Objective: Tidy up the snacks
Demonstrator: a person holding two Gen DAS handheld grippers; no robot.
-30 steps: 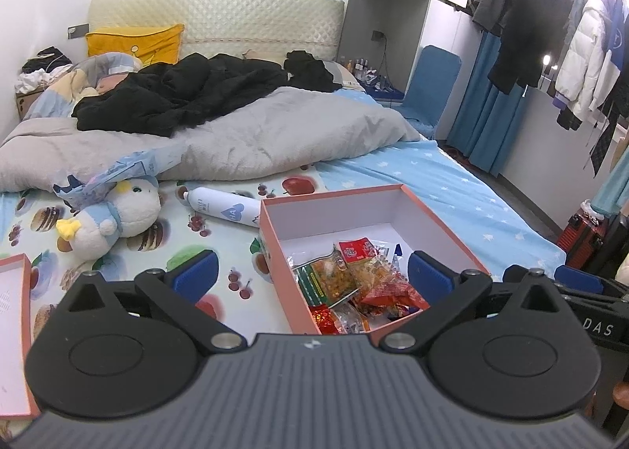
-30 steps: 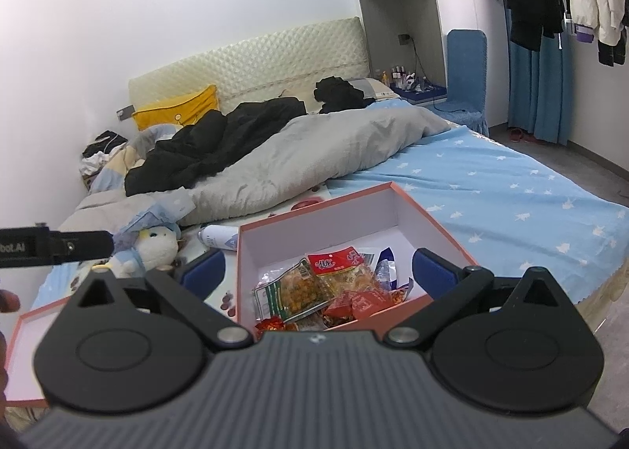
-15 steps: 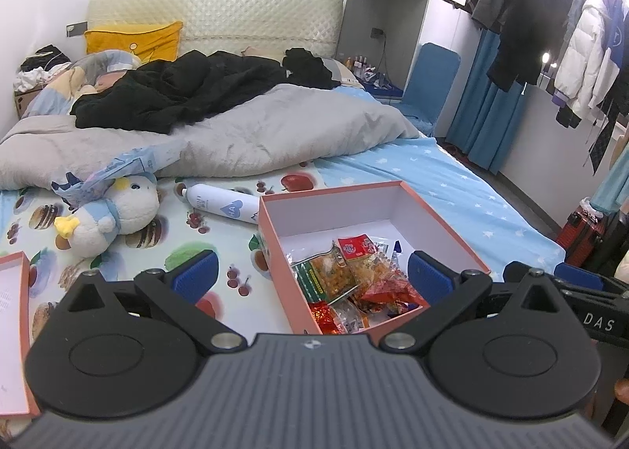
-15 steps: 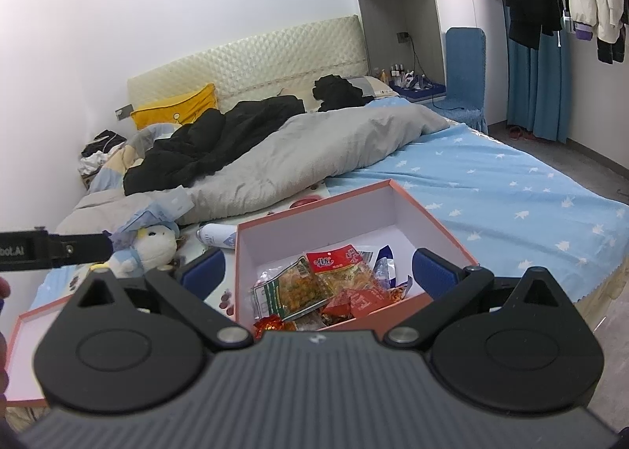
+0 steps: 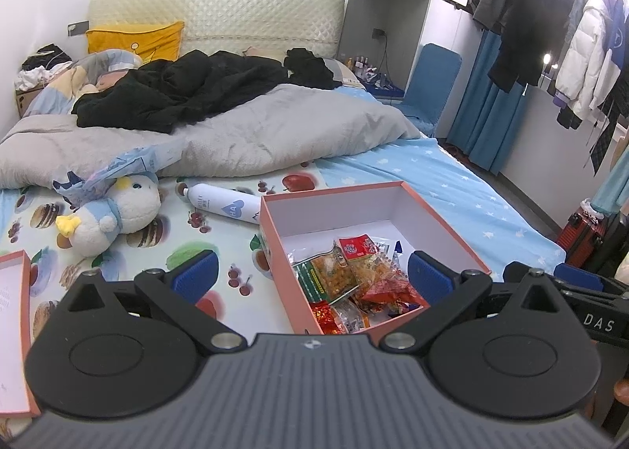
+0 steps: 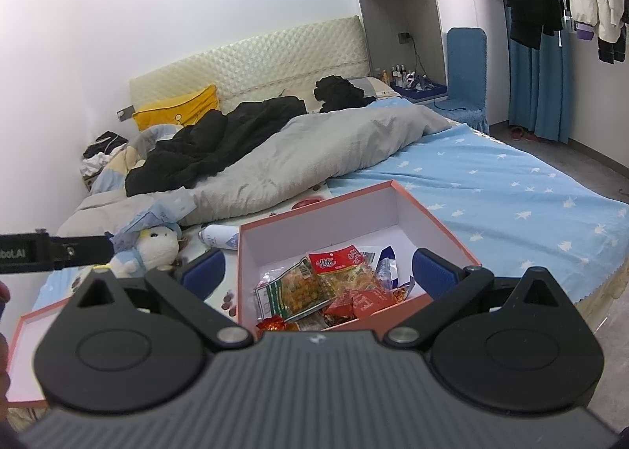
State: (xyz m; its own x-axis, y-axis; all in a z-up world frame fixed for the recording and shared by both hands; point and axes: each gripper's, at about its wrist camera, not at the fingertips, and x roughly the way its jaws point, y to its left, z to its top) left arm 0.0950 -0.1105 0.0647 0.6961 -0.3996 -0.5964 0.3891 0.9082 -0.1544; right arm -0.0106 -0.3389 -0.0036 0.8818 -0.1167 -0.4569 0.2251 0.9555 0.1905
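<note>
Both hand-held grippers, spread, face box (image 5: 342, 201) holding snack packets (image 5: 350, 276).

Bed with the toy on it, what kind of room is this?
Most likely a bedroom in a home: a big bed with a rumpled grey quilt, a plush toy, and coats hanging on a rail.

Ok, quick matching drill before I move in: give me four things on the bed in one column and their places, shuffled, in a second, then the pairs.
Things
1. snack packets
2. white bottle
3. plush toy
4. box lid

Places
A. lying just beyond the open box's far left corner
B. far left edge of the bed
C. piled inside the open box
D. by the grey duvet's edge, left of the bottle

Pairs: 1-C, 2-A, 3-D, 4-B
</note>
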